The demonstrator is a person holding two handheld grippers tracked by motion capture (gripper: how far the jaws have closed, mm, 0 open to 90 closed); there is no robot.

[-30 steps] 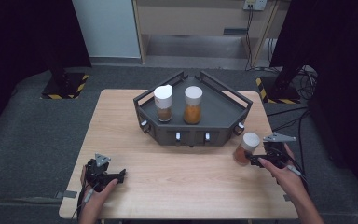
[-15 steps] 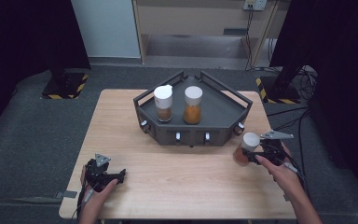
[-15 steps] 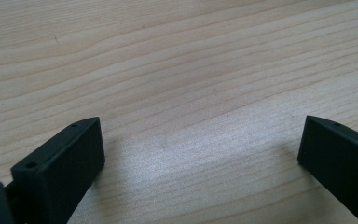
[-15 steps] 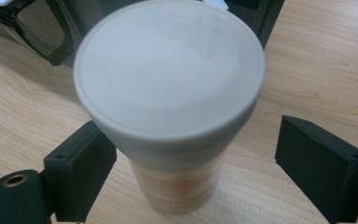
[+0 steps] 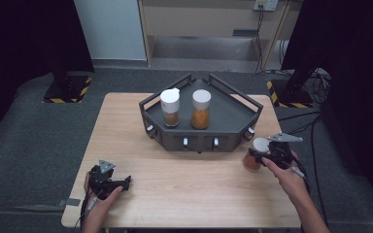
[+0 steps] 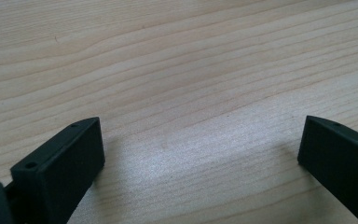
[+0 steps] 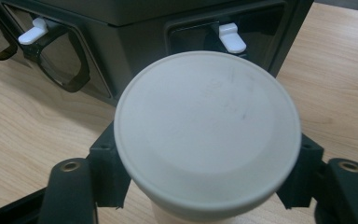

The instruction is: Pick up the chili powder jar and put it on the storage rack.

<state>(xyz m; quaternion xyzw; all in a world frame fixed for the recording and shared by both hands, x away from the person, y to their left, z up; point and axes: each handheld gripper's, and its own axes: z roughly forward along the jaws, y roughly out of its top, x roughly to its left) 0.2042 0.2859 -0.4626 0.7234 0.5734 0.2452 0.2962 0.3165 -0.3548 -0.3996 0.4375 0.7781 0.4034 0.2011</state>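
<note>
Grey carpet surrounds a pale wooden surface, with dark curtains at both sides and a light wall panel at the back. At the near left corner, the left hand-held gripper rests low over the bare wood, gripped by the person's left hand; in the left gripper view its jaws stand wide apart with nothing between them. Toward the middle and far side sits a dark angular tray with raised rails, white latches along its front face. Two white-capped jars stand upright inside it, side by side: one with brownish contents, one with orange contents. Just beside the tray's front right corner, a third white-lidded jar of reddish-orange contents stands on the wood. The right hand-held gripper has just been closing its jaws, and they now clasp this jar below its lid, one on each side.
</note>
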